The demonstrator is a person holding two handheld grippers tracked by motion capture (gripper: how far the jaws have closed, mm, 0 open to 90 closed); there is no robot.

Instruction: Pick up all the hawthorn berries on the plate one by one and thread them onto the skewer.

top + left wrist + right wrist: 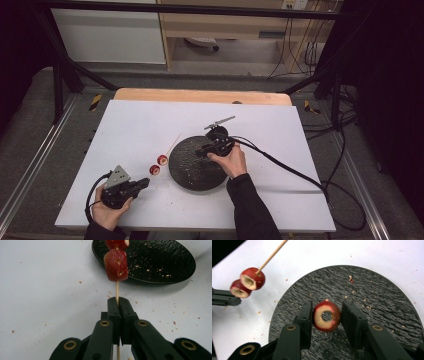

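Pointing up-right toward plate [196, 162], skewer [170, 147], left gripper [145, 182] clamping its base

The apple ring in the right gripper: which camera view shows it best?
The right gripper view: the apple ring, with its cored hole, sits between the jaws of the right gripper. In the high view the hand covers it.

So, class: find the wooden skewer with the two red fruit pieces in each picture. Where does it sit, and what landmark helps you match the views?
High view: the skewer lies slanted left of the black plate, fruit at its lower end.
Left gripper view: it rises upright at centre from the shut left tongs.
Right gripper view: top left, slanting towards the top edge.
Shared landmark: the black plate, beside the skewer in all three.
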